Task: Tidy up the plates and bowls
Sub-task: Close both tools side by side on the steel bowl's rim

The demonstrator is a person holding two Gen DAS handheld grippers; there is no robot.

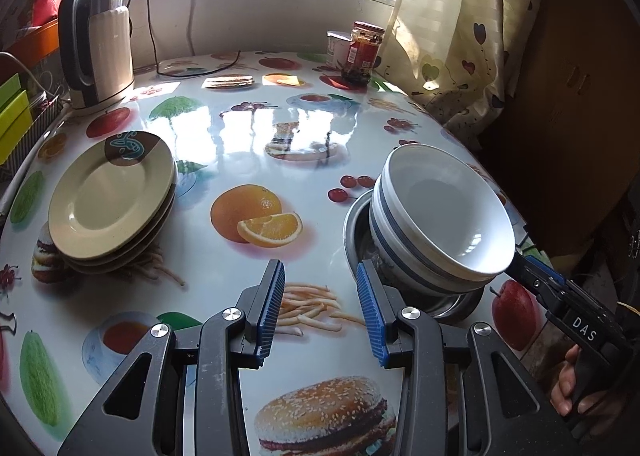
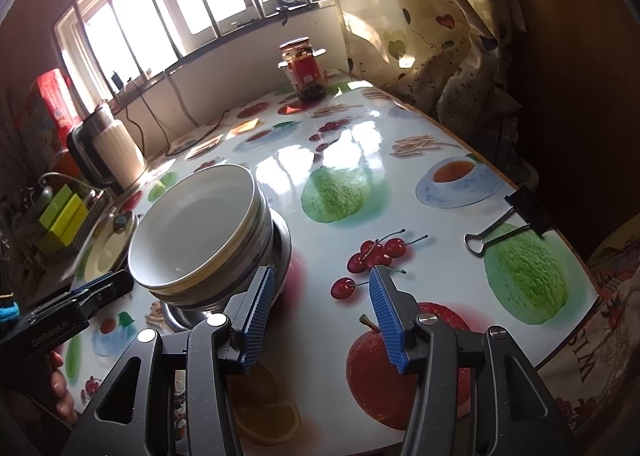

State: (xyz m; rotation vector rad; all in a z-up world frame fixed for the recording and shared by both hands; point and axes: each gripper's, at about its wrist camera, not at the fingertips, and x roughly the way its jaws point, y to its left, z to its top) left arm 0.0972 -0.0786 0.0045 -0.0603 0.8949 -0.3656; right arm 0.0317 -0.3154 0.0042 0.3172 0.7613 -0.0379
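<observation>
The white bowls [image 1: 440,216], nested and tilted, sit in a metal basin [image 1: 356,228] at the right of the bench [image 1: 240,160] (a fruit-print cloth covers it), well apart from the stacked plates [image 1: 112,200] at the left. The left gripper [image 1: 320,310] hovers with fingers wide and empty. The right gripper [image 2: 320,316] also has wide, empty fingers, just beside the bowls.

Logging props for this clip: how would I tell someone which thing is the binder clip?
Start at the fruit-print table and follow its right edge toward the dark cupboard side. Beside the printed teacup, next to a green fruit picture, lies the binder clip. It is the only small black piece with wire handles; the jar and kettle stand far off by the window.
</observation>
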